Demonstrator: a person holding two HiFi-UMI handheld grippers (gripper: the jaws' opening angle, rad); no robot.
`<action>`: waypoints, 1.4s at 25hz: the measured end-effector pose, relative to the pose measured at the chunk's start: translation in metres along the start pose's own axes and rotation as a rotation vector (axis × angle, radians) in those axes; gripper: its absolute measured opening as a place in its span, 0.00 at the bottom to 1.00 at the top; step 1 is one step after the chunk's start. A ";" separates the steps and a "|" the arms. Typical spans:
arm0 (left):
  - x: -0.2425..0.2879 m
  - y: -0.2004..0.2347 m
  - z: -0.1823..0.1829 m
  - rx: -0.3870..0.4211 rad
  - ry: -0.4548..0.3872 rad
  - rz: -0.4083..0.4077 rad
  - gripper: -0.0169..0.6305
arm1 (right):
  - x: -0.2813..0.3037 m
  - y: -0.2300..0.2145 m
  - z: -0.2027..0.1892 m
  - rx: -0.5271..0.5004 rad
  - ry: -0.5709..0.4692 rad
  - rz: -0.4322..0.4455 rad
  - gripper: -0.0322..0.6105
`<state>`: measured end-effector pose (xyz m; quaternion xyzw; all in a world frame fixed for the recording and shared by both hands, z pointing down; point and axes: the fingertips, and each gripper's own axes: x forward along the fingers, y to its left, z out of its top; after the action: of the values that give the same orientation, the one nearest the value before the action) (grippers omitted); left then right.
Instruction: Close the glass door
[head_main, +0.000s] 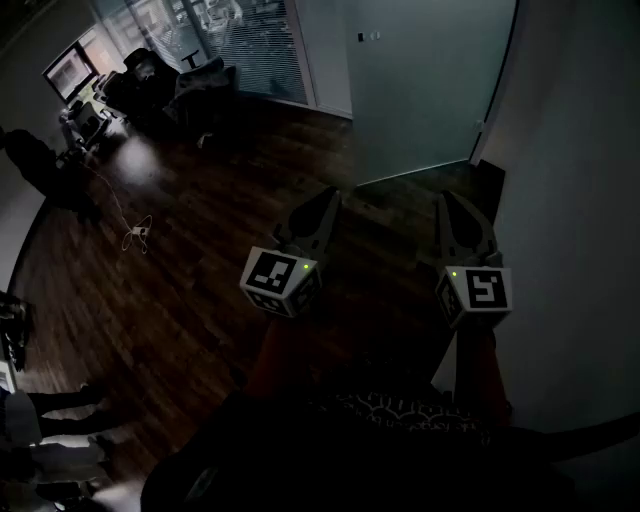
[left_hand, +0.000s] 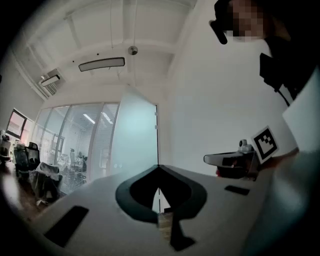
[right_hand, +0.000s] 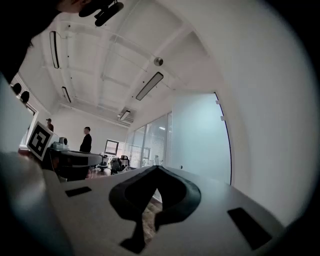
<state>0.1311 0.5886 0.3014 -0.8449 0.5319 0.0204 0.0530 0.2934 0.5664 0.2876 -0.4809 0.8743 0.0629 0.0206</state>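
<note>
Left tongs: shut, tips meeting, nothing gripped. Right tongs: shut as well, empty. Held out side by side above the dark wood floor, roughly level, aimed toward the door.

Door: frosted glass, straight ahead of both tongs, well apart from them and untouched. Right edge close to the white wall, with small fittings on that edge in the right gripper view. Hard to tell how far ajar.

Left of the door, a glazed partition with blinds. Further left, office chairs and a lit monitor. Pale cable loose on the floor. Two people standing far off in the right gripper view.
</note>
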 end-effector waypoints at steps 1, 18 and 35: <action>0.000 0.001 0.000 0.000 0.000 0.001 0.03 | 0.001 0.000 0.000 0.000 0.000 0.001 0.05; -0.008 0.008 -0.008 -0.009 0.008 0.007 0.03 | 0.002 0.001 -0.007 0.032 -0.003 -0.007 0.05; -0.006 0.022 -0.021 -0.020 -0.007 -0.040 0.03 | 0.007 0.003 -0.026 -0.002 0.032 -0.061 0.05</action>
<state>0.1085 0.5822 0.3214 -0.8557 0.5146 0.0277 0.0471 0.2879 0.5586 0.3134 -0.5084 0.8593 0.0555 0.0078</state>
